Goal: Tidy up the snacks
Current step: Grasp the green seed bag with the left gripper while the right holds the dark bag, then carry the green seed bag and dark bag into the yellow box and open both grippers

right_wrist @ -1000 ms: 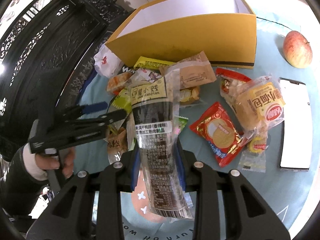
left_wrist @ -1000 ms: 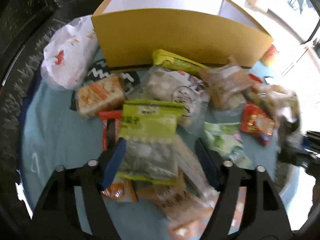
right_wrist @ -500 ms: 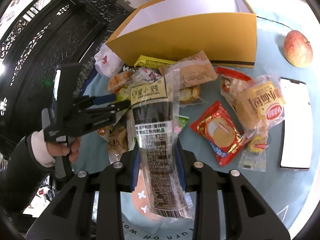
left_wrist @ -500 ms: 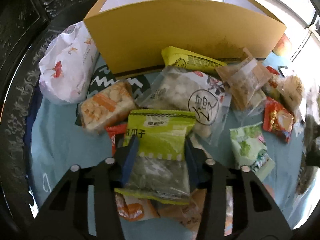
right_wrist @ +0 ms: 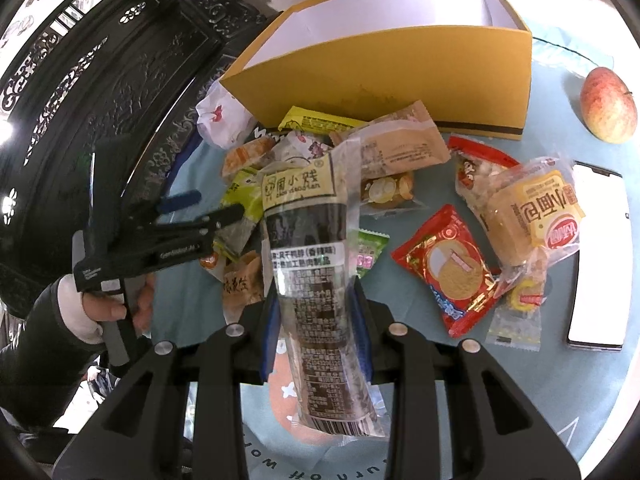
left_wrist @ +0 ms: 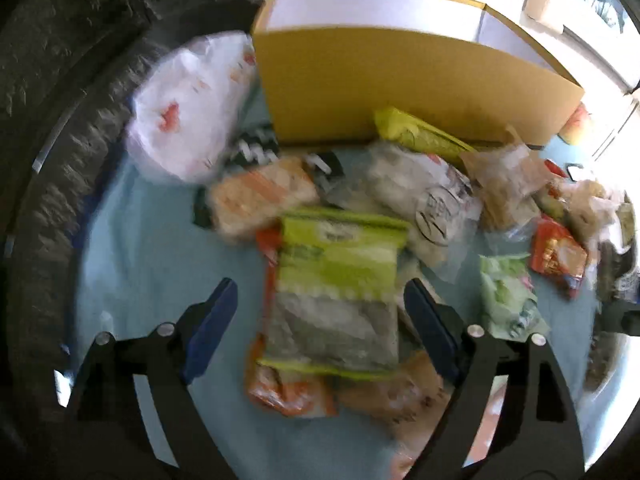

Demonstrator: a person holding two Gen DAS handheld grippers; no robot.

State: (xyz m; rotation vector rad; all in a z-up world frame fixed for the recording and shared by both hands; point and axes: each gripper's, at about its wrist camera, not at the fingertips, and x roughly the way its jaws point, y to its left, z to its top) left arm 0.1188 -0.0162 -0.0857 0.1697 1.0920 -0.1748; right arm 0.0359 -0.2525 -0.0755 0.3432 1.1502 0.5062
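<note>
My left gripper (left_wrist: 320, 312) points steeply down over the snack pile, and its jaws are opening wide. A green packet with a clear lower half (left_wrist: 340, 272) lies between the blue pads, and neither pad touches it. In the right wrist view the left gripper (right_wrist: 218, 204) hangs over that green packet (right_wrist: 240, 196), held by a hand in a dark sleeve. My right gripper (right_wrist: 314, 320) is shut on a long clear packet with a dark label (right_wrist: 312, 264), lifted above the blue cloth. An open yellow box (left_wrist: 400, 88) (right_wrist: 380, 80) stands behind the pile.
A white bag (left_wrist: 188, 108) lies left of the box. A red packet (right_wrist: 452, 268), a bread packet (right_wrist: 536, 212), a phone (right_wrist: 596, 256) and an apple (right_wrist: 608, 104) lie to the right. Dark carved furniture (right_wrist: 80, 100) borders the table's left side.
The left gripper's jaws closed in on the green packet half a second ago and now stand wide apart, with the packet lying on the pile. The right gripper and its packet have not moved.
</note>
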